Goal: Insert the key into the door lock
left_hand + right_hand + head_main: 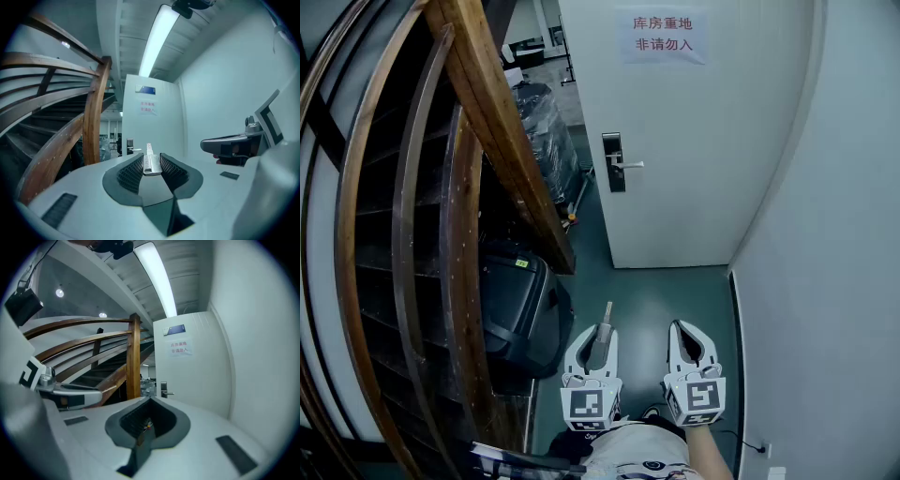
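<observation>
One key (150, 161) in left claw (602, 328), right claw (681, 328) closed, one door lock (614, 161)

Handheld claws: white shells, marker cubes
The left claw (600, 330) and right claw (687, 328) have smooth white tapered housings around a teardrop opening. Each carries a white cube (587, 405) printed with black square markers. The inner pads (131, 171) are dark grey with fine mesh ribbing.

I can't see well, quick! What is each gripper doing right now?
Left gripper: jaws closed on the key.
Right gripper: jaws closed, holding nothing.
</observation>
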`<move>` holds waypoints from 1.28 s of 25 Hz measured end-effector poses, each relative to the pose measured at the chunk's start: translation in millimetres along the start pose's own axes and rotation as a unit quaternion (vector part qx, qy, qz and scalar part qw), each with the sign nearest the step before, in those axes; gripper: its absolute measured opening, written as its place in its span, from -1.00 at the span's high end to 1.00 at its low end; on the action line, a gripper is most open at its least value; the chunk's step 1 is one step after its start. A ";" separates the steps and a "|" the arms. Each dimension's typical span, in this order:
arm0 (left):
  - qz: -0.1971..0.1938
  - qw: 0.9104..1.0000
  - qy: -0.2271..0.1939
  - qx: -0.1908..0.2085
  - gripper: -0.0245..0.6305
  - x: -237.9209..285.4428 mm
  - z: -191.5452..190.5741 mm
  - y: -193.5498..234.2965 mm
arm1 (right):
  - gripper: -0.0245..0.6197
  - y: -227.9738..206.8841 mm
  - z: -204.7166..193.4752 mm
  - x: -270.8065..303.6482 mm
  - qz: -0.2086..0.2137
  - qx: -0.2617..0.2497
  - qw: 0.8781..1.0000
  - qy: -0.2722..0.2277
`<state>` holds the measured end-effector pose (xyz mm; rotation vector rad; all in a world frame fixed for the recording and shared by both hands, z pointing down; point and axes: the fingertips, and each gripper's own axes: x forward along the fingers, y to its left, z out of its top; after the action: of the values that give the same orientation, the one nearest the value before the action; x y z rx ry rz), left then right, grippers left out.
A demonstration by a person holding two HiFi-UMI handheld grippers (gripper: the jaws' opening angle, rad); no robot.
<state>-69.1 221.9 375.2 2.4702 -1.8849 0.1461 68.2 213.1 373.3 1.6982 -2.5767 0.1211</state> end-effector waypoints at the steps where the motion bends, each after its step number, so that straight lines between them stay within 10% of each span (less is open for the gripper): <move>1: 0.001 1.000 -0.001 0.000 0.56 0.7 0.3 -0.5 | 0.90 -1.1 0.0 0.3 0.000 0.000 1.000 0.000; 32: 0.020 0.999 0.023 -0.023 0.57 88.5 -21.5 -6.5 | 0.90 -48.9 -26.8 46.2 0.020 0.020 0.999 0.041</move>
<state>-40.9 140.3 405.0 2.3803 -1.8978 0.1579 95.0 154.1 405.8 1.6197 -2.5649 0.2403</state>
